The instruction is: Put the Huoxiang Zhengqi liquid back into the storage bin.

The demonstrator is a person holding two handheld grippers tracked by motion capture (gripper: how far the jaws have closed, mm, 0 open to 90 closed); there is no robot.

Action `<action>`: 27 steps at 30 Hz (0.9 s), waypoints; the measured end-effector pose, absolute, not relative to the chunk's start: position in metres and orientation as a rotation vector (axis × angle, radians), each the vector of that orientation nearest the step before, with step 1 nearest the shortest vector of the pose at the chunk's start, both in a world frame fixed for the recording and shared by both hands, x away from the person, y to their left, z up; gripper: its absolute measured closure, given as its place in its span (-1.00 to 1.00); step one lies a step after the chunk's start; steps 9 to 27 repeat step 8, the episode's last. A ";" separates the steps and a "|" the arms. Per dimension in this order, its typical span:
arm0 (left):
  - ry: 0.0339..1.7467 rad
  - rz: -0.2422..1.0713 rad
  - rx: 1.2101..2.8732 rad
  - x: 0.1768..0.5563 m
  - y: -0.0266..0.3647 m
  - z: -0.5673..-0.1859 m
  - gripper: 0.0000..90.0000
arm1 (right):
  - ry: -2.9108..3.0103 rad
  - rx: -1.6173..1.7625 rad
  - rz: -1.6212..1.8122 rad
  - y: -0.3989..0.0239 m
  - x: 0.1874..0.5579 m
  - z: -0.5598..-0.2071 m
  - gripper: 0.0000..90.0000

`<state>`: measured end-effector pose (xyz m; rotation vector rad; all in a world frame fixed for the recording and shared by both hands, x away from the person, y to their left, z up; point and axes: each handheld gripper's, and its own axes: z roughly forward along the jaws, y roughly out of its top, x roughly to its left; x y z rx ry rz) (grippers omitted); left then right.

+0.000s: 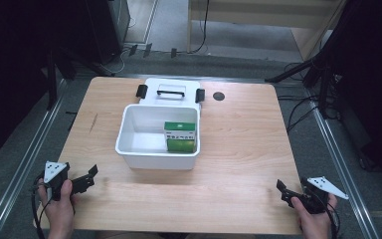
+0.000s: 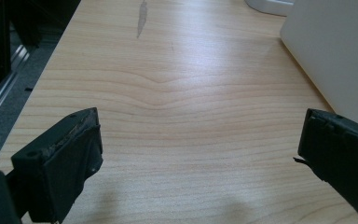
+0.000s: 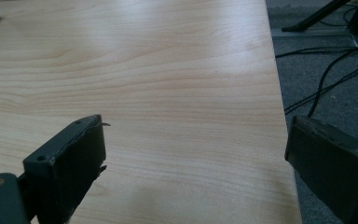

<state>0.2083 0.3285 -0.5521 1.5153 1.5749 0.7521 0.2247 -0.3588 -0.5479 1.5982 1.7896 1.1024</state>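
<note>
A white bin (image 1: 134,144) stands open at the centre of the wooden table (image 1: 238,149) and serves as the reference point for all positions. Inside the bin, against its right wall, sits 1 green-and-white box (image 1: 180,137); the remainder of the bin floor is bare. The white lid (image 1: 171,90), with 1 black handle and 2 black latches, lies flat on the table directly behind the bin, touching its far rim. A small dark round hole (image 1: 219,96) marks the table to the right of the lid. The left gripper (image 1: 88,177) is held in a hand (image 1: 59,206) near the table's front edge, forward and left of the bin, well apart from it; in the left gripper view its 2 jaws stand wide apart over bare wood, with the bin's wall (image 2: 335,51) at upper right. The right gripper (image 1: 284,191) is held forward and right of the bin, at the table's front right corner; its 2 jaws are likewise spread wide, holding nothing.
</note>
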 end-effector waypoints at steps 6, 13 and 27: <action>1.576 0.753 1.514 0.208 0.328 -0.552 -0.99 | 1.812 1.582 1.089 -0.357 0.225 -0.548 -0.87; 1.575 0.757 1.513 0.208 0.328 -0.552 -0.99 | 1.821 1.578 1.093 -0.357 0.225 -0.548 -0.87; 1.575 0.757 1.513 0.208 0.328 -0.552 -0.99 | 1.821 1.578 1.093 -0.357 0.225 -0.548 -0.87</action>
